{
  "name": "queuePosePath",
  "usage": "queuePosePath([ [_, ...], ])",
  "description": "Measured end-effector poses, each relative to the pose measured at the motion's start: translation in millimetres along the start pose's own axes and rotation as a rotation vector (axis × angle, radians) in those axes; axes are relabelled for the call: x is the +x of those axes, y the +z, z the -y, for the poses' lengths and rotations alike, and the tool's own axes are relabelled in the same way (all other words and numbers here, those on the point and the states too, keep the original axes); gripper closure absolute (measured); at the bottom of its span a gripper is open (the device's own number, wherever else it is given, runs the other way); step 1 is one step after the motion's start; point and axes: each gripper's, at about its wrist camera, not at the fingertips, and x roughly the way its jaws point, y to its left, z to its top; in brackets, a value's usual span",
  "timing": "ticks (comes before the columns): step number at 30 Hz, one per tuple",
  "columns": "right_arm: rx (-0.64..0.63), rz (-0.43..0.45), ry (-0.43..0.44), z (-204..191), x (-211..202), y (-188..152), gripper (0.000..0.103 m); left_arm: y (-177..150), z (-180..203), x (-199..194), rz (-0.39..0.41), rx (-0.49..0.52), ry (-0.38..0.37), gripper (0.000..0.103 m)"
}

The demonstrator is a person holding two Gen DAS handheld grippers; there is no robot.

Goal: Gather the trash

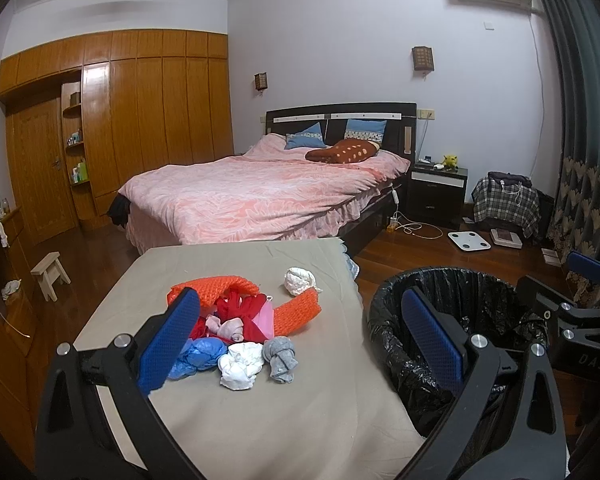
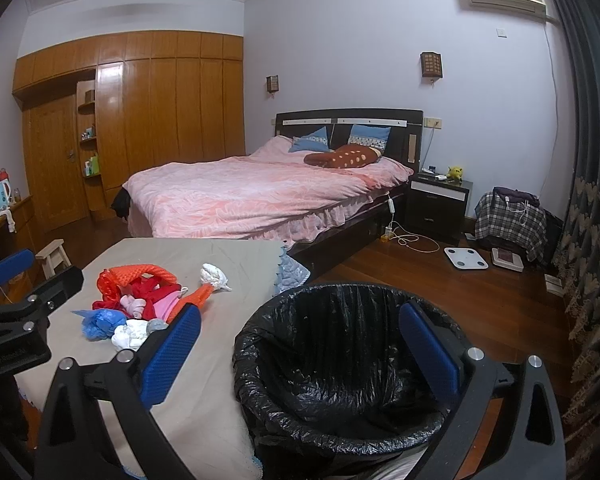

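Observation:
A pile of trash lies on a table with a beige cloth (image 1: 260, 420): orange foam netting (image 1: 216, 286), red plastic (image 1: 240, 306), a blue plastic wad (image 1: 202, 356), a white wad (image 1: 240, 364), a grey knotted sock (image 1: 280, 358) and a white crumpled ball (image 1: 300, 280) farther back. My left gripper (image 1: 300, 336) is open and empty above the pile's near side. A bin lined with a black bag (image 2: 340, 360) stands right of the table. My right gripper (image 2: 300, 348) is open and empty over the bin. The pile shows in the right wrist view (image 2: 140, 304).
A bed with a pink cover (image 1: 252, 192) stands behind the table. A wooden wardrobe (image 1: 140, 120) lines the left wall. A small stool (image 1: 50, 274) is on the floor at left. A nightstand (image 1: 436, 192), a scale (image 1: 469, 240) and a plaid-covered heap (image 1: 504, 204) are at right.

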Motion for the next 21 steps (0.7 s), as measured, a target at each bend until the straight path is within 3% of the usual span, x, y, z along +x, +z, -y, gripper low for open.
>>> queuePosePath([
  [21, 0.001, -0.006, 0.001, 0.4, 5.3, -1.5, 0.006, 0.1, 0.3, 0.5, -0.001, 0.001, 0.001, 0.005],
])
